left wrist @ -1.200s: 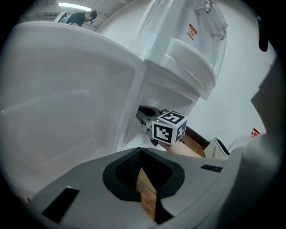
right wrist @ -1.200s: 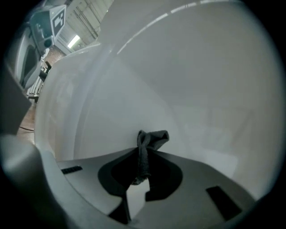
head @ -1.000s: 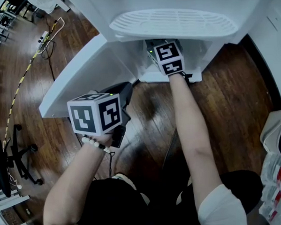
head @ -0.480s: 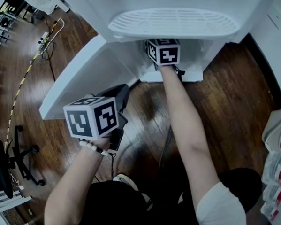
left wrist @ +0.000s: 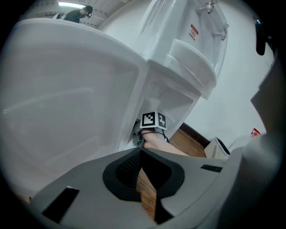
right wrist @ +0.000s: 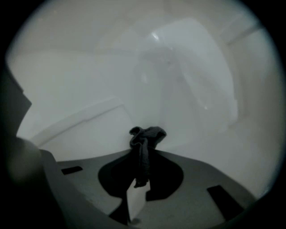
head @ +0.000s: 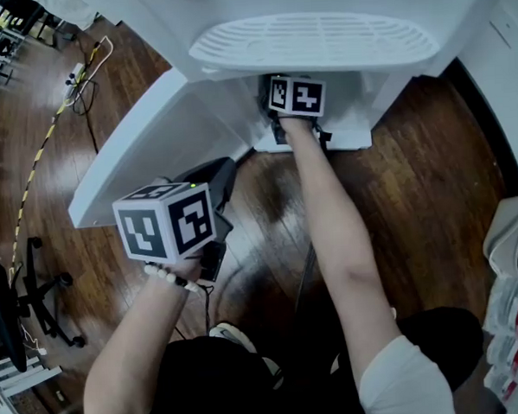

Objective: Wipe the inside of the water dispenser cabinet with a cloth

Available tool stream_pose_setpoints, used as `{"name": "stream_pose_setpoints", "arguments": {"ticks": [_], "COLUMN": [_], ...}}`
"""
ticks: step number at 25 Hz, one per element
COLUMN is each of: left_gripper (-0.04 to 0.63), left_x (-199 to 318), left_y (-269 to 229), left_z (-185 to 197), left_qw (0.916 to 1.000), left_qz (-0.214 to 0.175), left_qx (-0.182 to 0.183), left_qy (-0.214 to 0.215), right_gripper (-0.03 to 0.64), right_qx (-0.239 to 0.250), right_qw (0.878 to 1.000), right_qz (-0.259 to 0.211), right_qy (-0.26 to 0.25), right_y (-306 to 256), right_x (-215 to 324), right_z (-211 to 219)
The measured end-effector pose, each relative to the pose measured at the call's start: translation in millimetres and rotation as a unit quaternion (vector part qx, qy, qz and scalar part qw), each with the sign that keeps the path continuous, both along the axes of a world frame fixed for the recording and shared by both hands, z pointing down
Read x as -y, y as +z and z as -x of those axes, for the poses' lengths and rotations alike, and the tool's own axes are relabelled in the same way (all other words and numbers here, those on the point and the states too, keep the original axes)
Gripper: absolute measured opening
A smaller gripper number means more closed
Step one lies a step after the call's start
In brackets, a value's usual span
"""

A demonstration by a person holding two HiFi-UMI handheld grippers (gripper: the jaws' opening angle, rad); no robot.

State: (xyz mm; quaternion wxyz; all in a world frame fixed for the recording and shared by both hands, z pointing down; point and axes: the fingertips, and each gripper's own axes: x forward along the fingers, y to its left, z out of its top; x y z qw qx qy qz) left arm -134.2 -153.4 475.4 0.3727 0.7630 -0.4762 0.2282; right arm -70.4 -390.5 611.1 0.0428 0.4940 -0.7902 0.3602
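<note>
The white water dispenser stands ahead with its slotted drip tray [head: 315,43] over the lower cabinet, whose door [head: 147,143] hangs open to the left. My right arm reaches into the cabinet; only its marker cube [head: 296,96] shows under the tray. In the right gripper view, the right gripper [right wrist: 142,154] is shut on a dark crumpled cloth [right wrist: 145,141] against the pale cabinet interior [right wrist: 134,89]. My left gripper [head: 222,169] hangs outside beside the door, above the floor. Its jaws [left wrist: 140,153] meet at the tips with nothing between them.
Dark wood floor [head: 413,176] surrounds the dispenser. Cables and a power strip [head: 79,77] lie at the far left, with an office chair [head: 38,291] nearer. White containers [head: 513,258] stand at the right edge. A white wall with a dark skirting [left wrist: 196,134] runs behind.
My right gripper has pushed further into the cabinet and a little left, its cube now partly under the drip tray. The left gripper drifted slightly down and left.
</note>
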Motion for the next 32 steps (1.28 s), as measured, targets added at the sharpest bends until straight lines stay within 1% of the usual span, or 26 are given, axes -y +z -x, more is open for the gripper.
{"name": "stream_pose_setpoints", "arguments": {"ticks": [2,4,6,8,11,13,16,18,20,22,24,28,32], "left_gripper": [-0.002,-0.002,-0.002,-0.003,-0.003,-0.002,-0.003,-0.002,-0.002,-0.003,-0.002,-0.003,-0.002], "left_x": [-0.2,0.0,-0.8,-1.6,-2.3,-3.1,-5.1,-5.4,-5.4,-5.9,-6.7,-6.6,-6.6], "left_y": [0.0,-0.1,0.0,-1.3,-5.3,-7.6,-9.3,-11.6,-14.6,-17.0,-17.6,-17.7,-15.6], "left_z": [0.4,-0.4,-1.4,-1.3,1.0,1.6,3.0,2.3,1.2,0.1,0.1,0.4,0.3], "left_qw": [1.0000,1.0000,1.0000,1.0000,1.0000,1.0000,1.0000,1.0000,0.9999,0.9999,0.9999,0.9999,1.0000], "left_qz": [0.000,0.000,0.001,0.001,-0.001,-0.003,-0.002,-0.005,-0.008,-0.009,-0.010,-0.010,-0.007], "left_qx": [0.000,-0.001,-0.002,-0.002,-0.002,-0.003,-0.003,-0.005,-0.007,-0.006,-0.006,-0.005,0.000], "left_qy": [0.000,0.001,0.003,0.004,0.001,0.000,-0.001,0.000,0.000,0.000,0.000,-0.001,0.000], "right_gripper": [0.037,0.038,0.037,0.038,0.038,0.037,0.037,0.037,0.037,0.037,0.037,0.037,0.038], "right_qx": [-0.004,0.017,0.063,0.114,0.204,0.235,0.249,0.258,0.264,0.271,0.284,0.306,0.349], "right_qw": [1.000,0.999,0.997,0.992,0.976,0.968,0.965,0.960,0.953,0.945,0.938,0.928,0.912], "right_qz": [0.005,0.016,0.029,0.036,0.028,0.009,-0.032,-0.074,-0.121,-0.157,-0.172,-0.182,-0.185], "right_qy": [0.014,0.025,0.031,0.045,0.076,0.083,0.077,0.080,0.085,0.091,0.096,0.110,0.115], "right_y": [1.7,2.2,1.9,-0.4,-8.4,-16.3,-38.6,-62.5,-89.0,-111.0,-123.9,-137.6,-149.4], "right_x": [-0.1,1.1,2.5,4.6,6.7,7.8,9.9,11.3,12.7,13.4,13.6,11.6,11.2], "right_z": [0.0,-0.2,-1.6,-6.3,-14.3,-16.1,-15.2,-18.1,-23.5,-30.0,-34.5,-38.9,-38.7]}}
